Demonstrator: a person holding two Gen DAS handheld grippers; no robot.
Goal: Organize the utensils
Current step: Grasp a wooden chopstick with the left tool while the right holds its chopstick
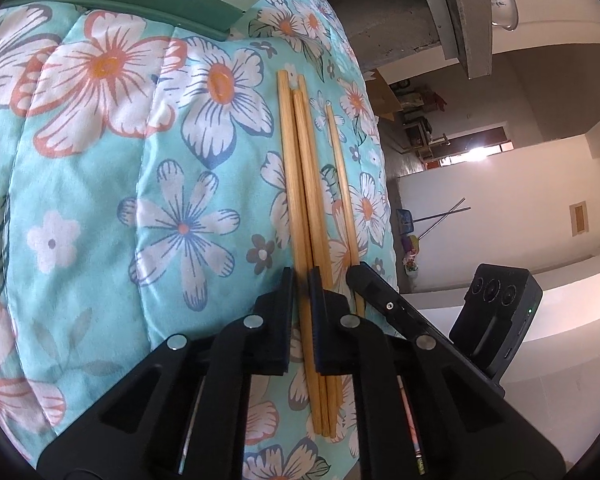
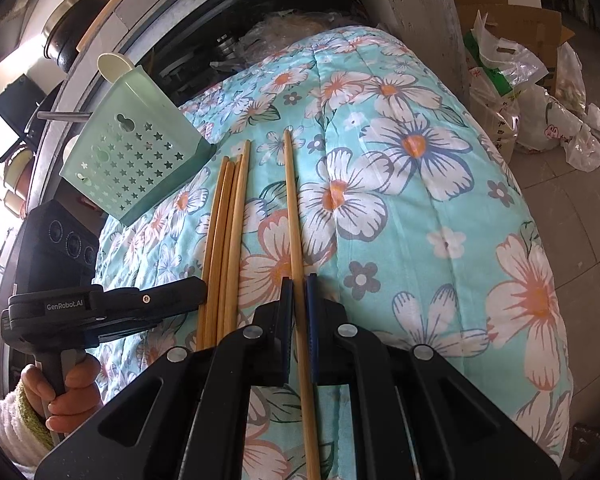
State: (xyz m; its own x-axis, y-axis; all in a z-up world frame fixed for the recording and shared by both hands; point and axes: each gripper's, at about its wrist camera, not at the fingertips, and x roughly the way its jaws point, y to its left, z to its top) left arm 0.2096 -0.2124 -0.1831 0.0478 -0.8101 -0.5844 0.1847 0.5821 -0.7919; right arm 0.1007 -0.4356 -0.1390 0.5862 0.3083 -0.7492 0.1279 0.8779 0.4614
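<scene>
Turquoise quilted cloth with big white-and-orange flowers [image 2: 420,184] fills both views and carries everything. On it, up and to the left of the right claw [image 2: 299,292], a pale green plastic utensil holder punched with star holes [image 2: 140,156] lies tipped, its solid base toward the claw. Ahead of both claws lie the bamboo chopsticks, long axes running straight away along the fingers. The left claw [image 1: 301,284] has its jaws drawn narrow on one stick from the bundle of bamboo chopsticks [image 1: 300,184], the others lying just beside its right finger. The right claw is pinched on a single bamboo chopstick [image 2: 292,208] that lies apart, to the right of the bundle. The holder sits nearer the left claw [image 2: 198,286] — so that hand has the shorter reach. Each stick is gripped near its close end, leaving most of its length ahead — likely to swing when lifted.
</scene>
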